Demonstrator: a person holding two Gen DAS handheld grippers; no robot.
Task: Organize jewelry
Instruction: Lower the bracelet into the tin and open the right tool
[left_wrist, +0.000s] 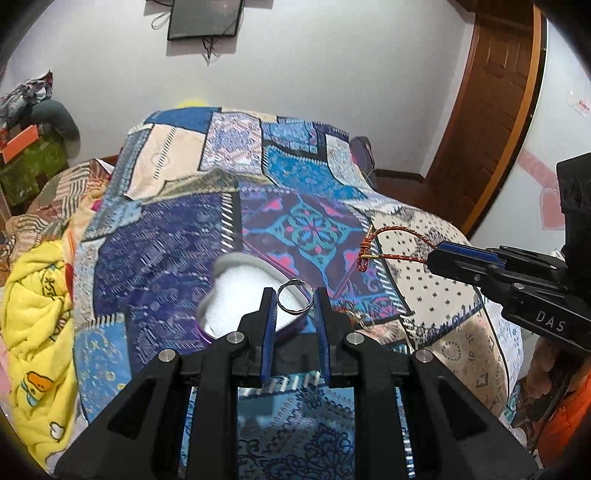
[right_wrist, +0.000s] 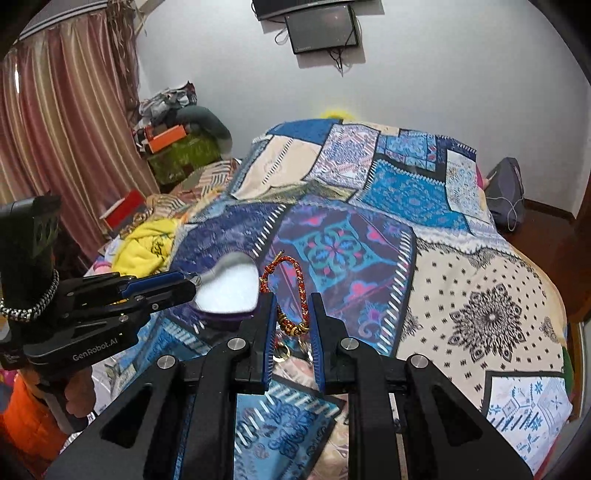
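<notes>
Left gripper (left_wrist: 294, 301) pinches a silver ring (left_wrist: 294, 298); right gripper (right_wrist: 293, 310) grasps a red bracelet (right_wrist: 291, 295).

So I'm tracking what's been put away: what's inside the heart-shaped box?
Only white lining shows inside the heart-shaped box; the left hand-held gripper and its silver ring hide part of it.

Shiny metal, braided cord, printed cloth.
A thin polished silver metal ring (left_wrist: 294, 301); a rough red-and-gold braided cord bracelet (right_wrist: 291, 295); a matt patchwork-print cotton bedspread (right_wrist: 461, 295); a soft white-lined purple heart-shaped box (right_wrist: 229, 291).
</notes>
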